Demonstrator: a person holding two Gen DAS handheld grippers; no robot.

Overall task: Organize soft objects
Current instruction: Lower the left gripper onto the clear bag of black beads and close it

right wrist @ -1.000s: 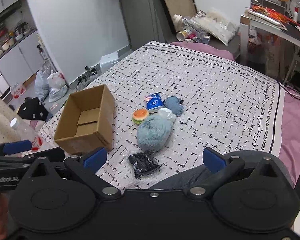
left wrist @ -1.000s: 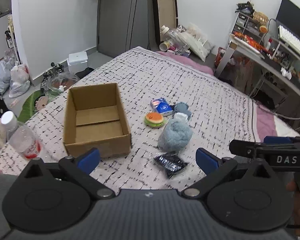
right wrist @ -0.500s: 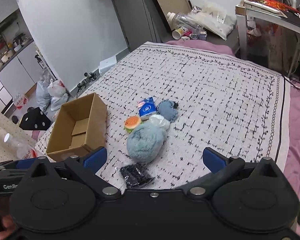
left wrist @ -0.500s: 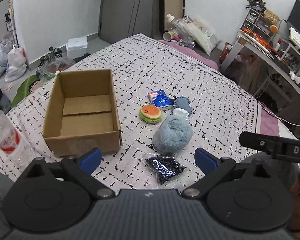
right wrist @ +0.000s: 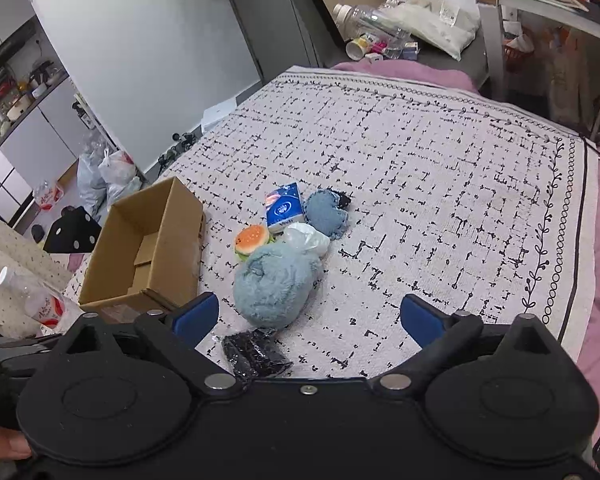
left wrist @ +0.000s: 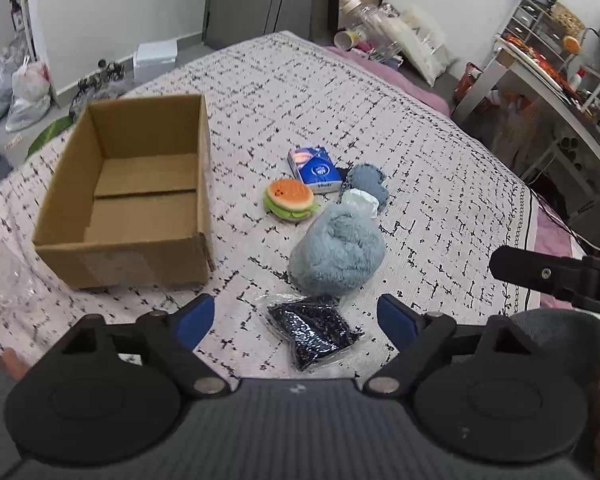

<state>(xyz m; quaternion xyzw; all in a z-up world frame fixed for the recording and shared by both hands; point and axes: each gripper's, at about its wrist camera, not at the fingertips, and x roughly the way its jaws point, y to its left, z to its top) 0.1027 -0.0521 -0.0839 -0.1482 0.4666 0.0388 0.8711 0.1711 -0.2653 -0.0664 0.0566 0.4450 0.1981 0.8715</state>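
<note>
The soft things lie in a little pile on the bed cover [left wrist: 420, 140]: a fluffy blue toy [left wrist: 336, 254], a burger toy [left wrist: 289, 199], a tissue pack [left wrist: 315, 169], a denim pouch [left wrist: 367, 182], a white bag [left wrist: 360, 201] and a black packet [left wrist: 314, 330]. The box [left wrist: 132, 196] sits just left of them, and I see nothing in it. So I think no sorting is done yet; every piece is left to move. My left gripper [left wrist: 294, 318] is spread wide, holding nothing, over the packet. My right gripper [right wrist: 310, 318] is spread wide too, above the cover near the blue toy.
</note>
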